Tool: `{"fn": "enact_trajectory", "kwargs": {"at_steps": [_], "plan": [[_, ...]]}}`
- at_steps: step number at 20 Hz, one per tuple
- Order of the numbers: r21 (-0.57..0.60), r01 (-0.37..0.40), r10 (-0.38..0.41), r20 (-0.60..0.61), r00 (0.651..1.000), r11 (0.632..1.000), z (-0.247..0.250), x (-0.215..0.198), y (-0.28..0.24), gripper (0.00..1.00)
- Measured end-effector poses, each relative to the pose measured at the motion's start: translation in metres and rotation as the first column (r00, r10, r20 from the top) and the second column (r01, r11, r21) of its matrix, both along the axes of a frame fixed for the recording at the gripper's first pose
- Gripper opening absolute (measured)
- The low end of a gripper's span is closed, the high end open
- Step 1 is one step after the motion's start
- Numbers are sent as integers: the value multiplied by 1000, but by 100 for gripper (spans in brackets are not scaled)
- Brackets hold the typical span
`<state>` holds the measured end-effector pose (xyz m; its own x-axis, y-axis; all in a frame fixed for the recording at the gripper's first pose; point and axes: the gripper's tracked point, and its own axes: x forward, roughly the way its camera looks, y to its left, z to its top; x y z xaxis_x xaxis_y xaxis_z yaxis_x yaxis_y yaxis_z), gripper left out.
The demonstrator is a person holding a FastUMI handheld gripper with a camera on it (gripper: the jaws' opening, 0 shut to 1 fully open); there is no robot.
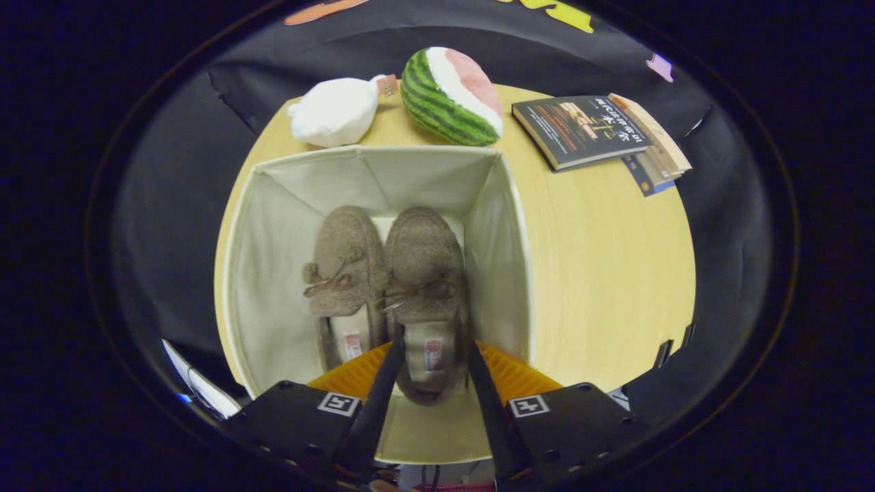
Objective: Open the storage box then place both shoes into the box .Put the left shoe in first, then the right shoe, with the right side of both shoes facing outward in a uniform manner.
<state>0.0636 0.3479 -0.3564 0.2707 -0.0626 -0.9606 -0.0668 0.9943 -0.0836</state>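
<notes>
Fabric storage box (273, 273) is seen open on the round table (601, 273); both shoes lie inside, left shoe (345, 273) beside right shoe (427, 287), whose heel is straddled by the gripper (432, 352); whether it is grasped cannot be told. Free room is left along the left wall.

Open-topped storage box (273, 273) on the round table (601, 273): its floor is taken on the right by two shoes side by side, the left shoe (345, 273) and the right shoe (427, 287), leaving free room along the left wall. The gripper (432, 348) fingers stand parted either side of the right shoe's heel. Beyond the box, a white plush (335, 113), watermelon toy (451, 96) and stacked books (595, 130) block the far table edge; bare tabletop lies right of the box.
</notes>
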Motion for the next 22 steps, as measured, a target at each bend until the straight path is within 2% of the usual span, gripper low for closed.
{"fn": "enact_trajectory", "kwargs": {"at_steps": [2,5,8,12,15,19,22], "plan": [[18,-36,35,61,998,999,23,-9,-2,74],[25,-19,14,182,983,1000,55,-15,-21,97],[47,-21,5,311,950,999,92,-26,-43,97],[35,-29,9,470,883,999,149,-51,-94,97],[21,-16,0,605,796,1000,200,-58,-145,96],[-24,49,-13,769,639,999,269,-74,-223,96],[30,41,-48,805,592,999,293,-94,-250,96]]}}
